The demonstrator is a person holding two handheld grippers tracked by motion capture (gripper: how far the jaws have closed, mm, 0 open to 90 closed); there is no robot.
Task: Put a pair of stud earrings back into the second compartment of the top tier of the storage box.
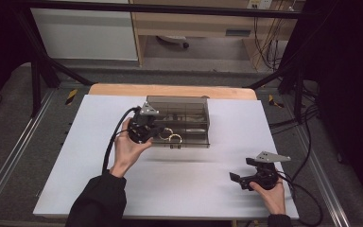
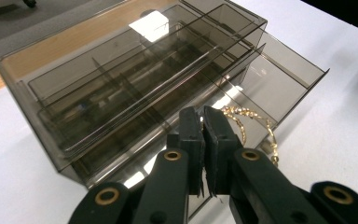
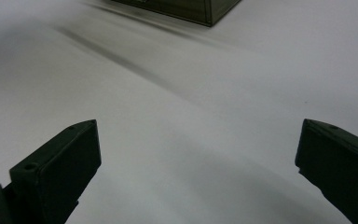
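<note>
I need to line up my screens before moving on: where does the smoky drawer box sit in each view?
High view: the drawer box sits centre, toward the table's far edge, bottom drawer pulled out, left claw at its left front.
Left gripper view: it spans the upper frame, behind the closed claw.
Right gripper view: one corner at the top edge.
Shared landmark: the white table sheet.

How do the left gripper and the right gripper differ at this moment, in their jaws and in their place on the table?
The left gripper has its jaws pressed together, while the right gripper holds its jaws wide apart with nothing between them. The left gripper is at the smoky plastic drawer box, close to the gold bracelets in its open drawer; the right gripper rests apart from the box, over bare white table. Both are black, and each is held in one hand.
</note>
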